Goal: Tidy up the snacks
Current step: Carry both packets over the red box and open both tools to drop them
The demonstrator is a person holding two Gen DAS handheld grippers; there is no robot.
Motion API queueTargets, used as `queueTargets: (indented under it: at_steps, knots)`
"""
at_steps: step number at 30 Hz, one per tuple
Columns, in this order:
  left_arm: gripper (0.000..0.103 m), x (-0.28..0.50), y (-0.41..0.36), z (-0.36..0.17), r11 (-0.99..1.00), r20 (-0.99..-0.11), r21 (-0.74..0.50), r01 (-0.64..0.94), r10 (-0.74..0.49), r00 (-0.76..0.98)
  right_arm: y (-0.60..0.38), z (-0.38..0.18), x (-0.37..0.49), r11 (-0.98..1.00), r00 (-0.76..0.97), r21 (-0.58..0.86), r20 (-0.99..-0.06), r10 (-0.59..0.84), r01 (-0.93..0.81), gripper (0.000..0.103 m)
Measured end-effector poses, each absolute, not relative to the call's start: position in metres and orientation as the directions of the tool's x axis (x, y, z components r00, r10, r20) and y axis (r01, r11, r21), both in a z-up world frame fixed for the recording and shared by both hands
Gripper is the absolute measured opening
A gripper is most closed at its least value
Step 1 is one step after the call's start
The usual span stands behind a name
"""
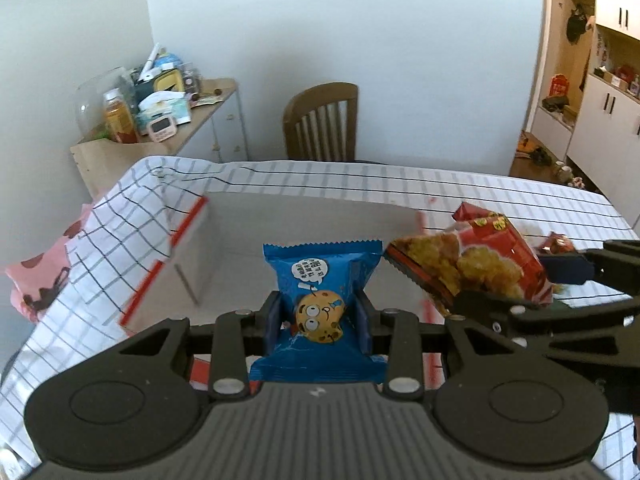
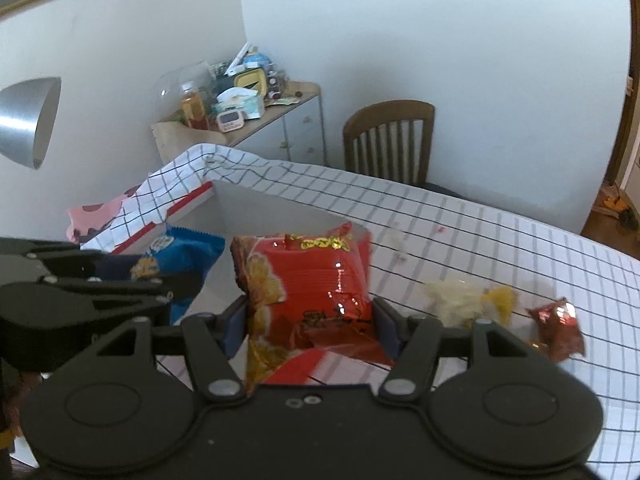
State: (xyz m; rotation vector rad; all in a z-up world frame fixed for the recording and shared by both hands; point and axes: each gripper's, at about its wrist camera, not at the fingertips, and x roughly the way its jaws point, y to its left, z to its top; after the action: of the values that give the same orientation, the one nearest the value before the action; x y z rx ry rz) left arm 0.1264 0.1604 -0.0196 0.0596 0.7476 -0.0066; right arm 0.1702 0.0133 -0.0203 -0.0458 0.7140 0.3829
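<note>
Black ribbed plastic forms the body of the left gripper (image 1: 319, 320) at 6 o'clock in the left wrist view. Its dark blue pads are closed narrowly on a glossy blue foil snack packet (image 1: 320, 300) printed with a cartoon cookie face and a white speech bubble; the packet has serrated end seals and stands upright between the pads.

At 3 o'clock in that view, the right gripper (image 2: 312, 326) clamps at medium width a glossy red crinkled plastic snack bag (image 2: 308, 288) printed with golden fried pieces and yellow lettering. The bag is tilted in the left wrist view.

Both packets are held above the table, just in front of an open white cardboard box (image 1: 192, 256) with red edge stripes at 12 o'clock.

A white tablecloth with a dark grid pattern (image 2: 500, 240) covers the table. On it, at 3 o'clock in the right wrist view, lie a pale yellow crumpled wrapper (image 2: 468, 300) and a small dark red foil wrapper (image 2: 558, 330), near each other.

A brown wooden slat-back chair (image 2: 390, 140) stands beyond the table.
</note>
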Motion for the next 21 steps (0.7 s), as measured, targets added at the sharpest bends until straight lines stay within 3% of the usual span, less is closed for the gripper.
queueTargets:
  at_steps: [11, 21]
  knots:
    - [0.036, 0.166, 0.225, -0.045, 0.998, -0.722, 0.069, 0.004, 0.047, 0.690, 0.079, -0.040, 0.199, 0.929, 0.657, 0.052, -0.693, 0.298, -0.366, 0.063]
    - [0.036, 0.198, 0.231, -0.078, 0.996, -0.781, 0.073, 0.041, 0.032, 0.624, 0.105, -0.063, 0.213, 0.930, 0.646, -0.027, -0.726, 0.235, -0.368, 0.063]
